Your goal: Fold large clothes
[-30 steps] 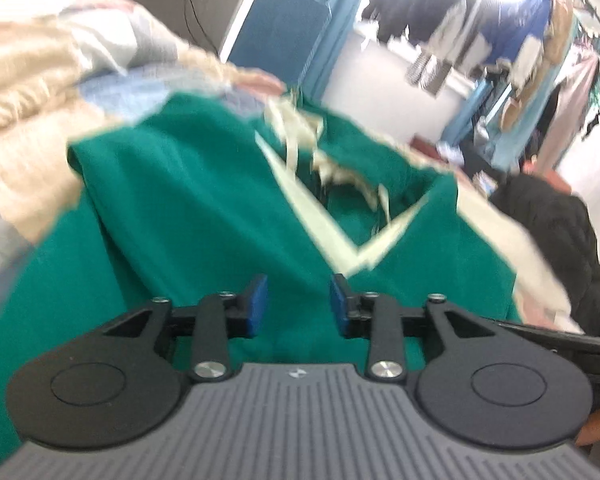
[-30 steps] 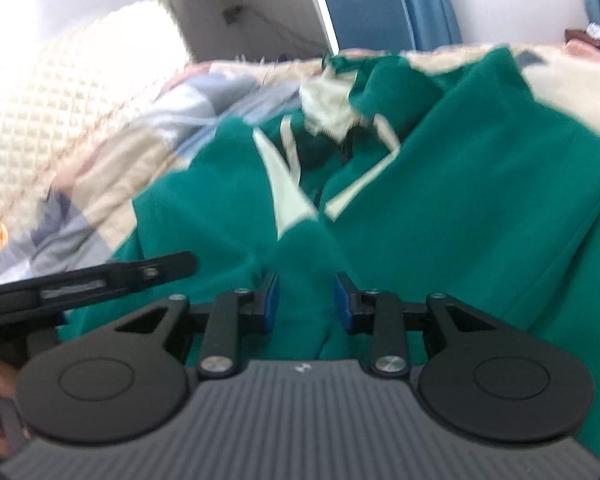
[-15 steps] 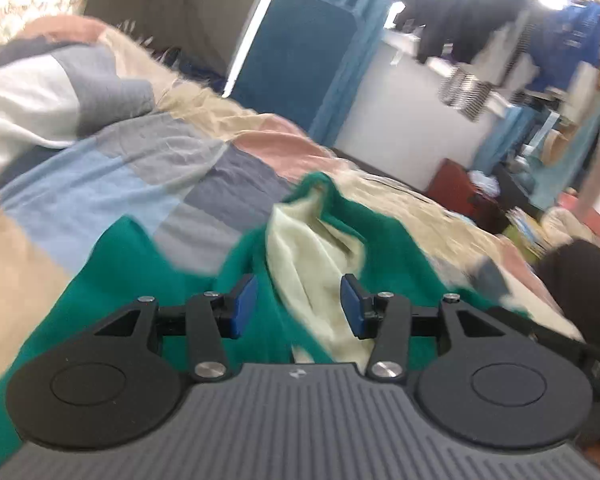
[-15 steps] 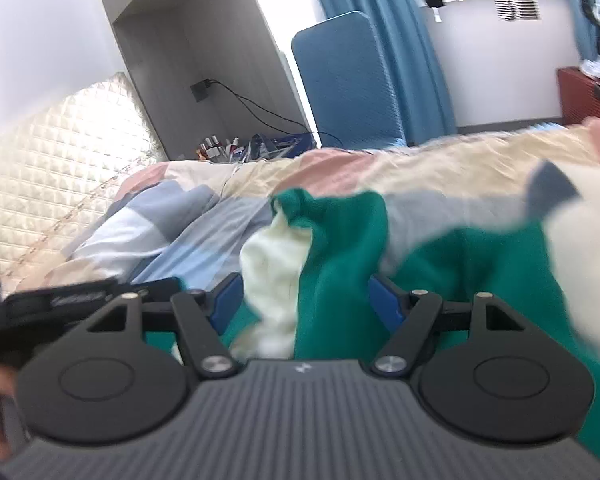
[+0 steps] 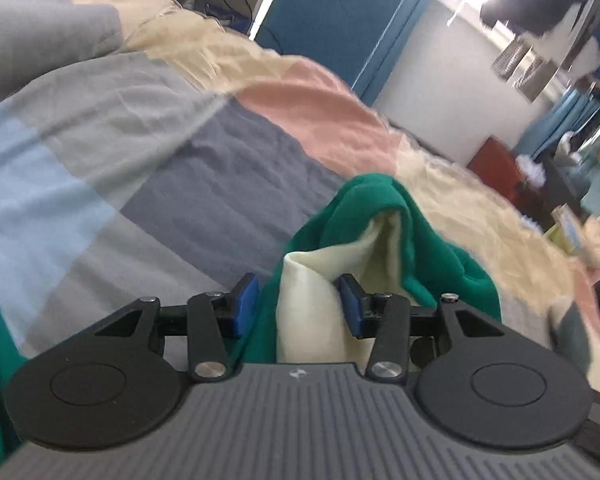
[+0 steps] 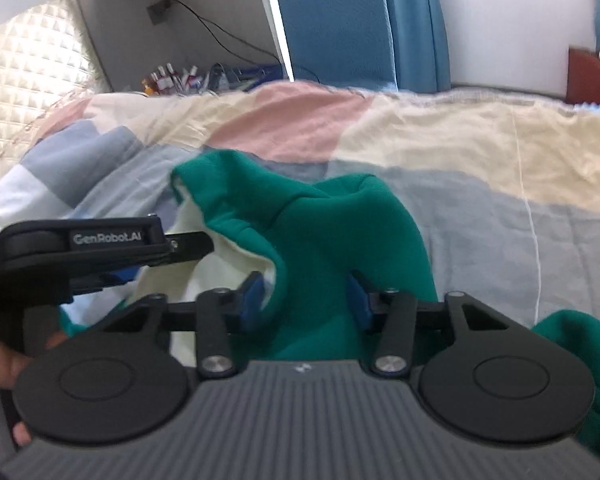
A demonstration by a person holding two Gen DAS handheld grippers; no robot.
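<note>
A green garment with a cream lining lies bunched on a patchwork bedspread point(image 5: 148, 168). In the left wrist view my left gripper point(image 5: 298, 306) has a fold of the green and cream garment point(image 5: 364, 232) between its blue pads, jaws fairly wide around the bulk. In the right wrist view my right gripper point(image 6: 306, 300) has a thick green fold of the garment point(image 6: 324, 232) between its pads. The left gripper's body point(image 6: 100, 240) shows at the left, close beside the right gripper.
The bedspread point(image 6: 480, 168) stretches ahead in grey, blue, pink and cream patches. A blue chair point(image 6: 336, 20) stands behind the bed. A quilted headboard point(image 6: 24, 64) is at the far left. Hanging clothes point(image 5: 560, 8) and clutter fill the right side of the room.
Both grippers have moved forward along the garment to its bunched end and opened wider around folds of it. The flat green spread has given way to bare bedspread ahead.
</note>
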